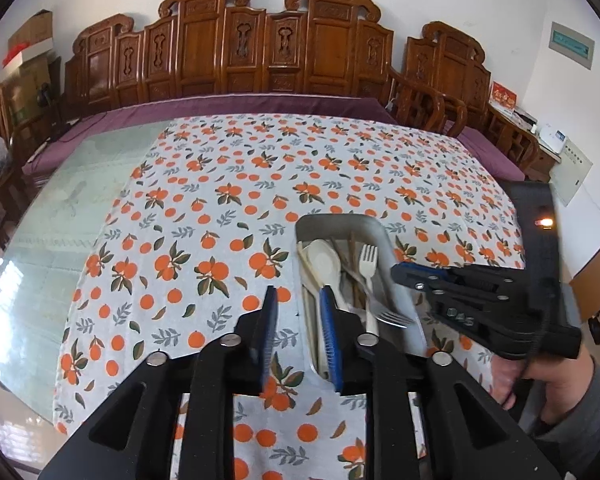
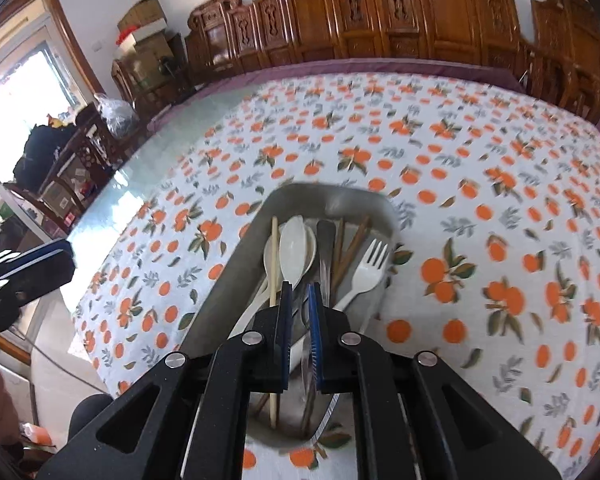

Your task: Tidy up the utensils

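A metal tray sits on the orange-print tablecloth and holds white plastic spoons, a white plastic fork, a metal fork, wooden chopsticks and a metal handle. My left gripper is open and empty at the tray's left edge. My right gripper hovers over the tray, slightly open with nothing clearly between its pads; it shows from the side in the left wrist view.
The tablecloth covers most of a glass-topped table. Carved wooden chairs line the far side. A side table with boxes stands at the right, a window and clutter at the left.
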